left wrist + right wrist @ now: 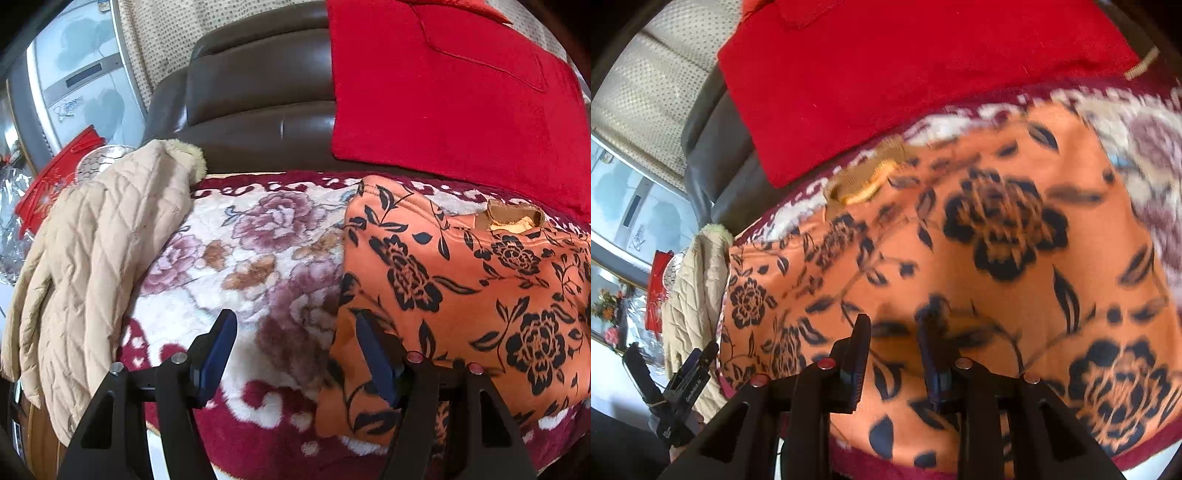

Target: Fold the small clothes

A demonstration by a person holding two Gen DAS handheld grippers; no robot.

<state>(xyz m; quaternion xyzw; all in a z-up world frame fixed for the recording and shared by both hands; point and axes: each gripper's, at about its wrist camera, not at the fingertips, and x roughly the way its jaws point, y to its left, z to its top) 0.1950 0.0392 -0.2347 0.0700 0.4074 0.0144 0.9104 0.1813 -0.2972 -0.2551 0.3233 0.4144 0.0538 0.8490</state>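
Note:
An orange garment with a black flower print (461, 295) lies spread on a floral blanket (258, 243); its tan collar (513, 218) points toward the sofa back. My left gripper (295, 332) is open and empty, just above the garment's left edge, its right finger over the cloth. In the right wrist view the same garment (960, 240) fills the frame, blurred. My right gripper (894, 325) is open and empty, low over the garment's middle. The left gripper also shows in that view (698, 358) at the garment's left edge.
A beige quilted coat (85, 266) lies on the blanket's left side. A red cloth (450, 88) hangs over the brown leather sofa back (258, 96). A red box (55, 177) and glass panels stand beyond the left end.

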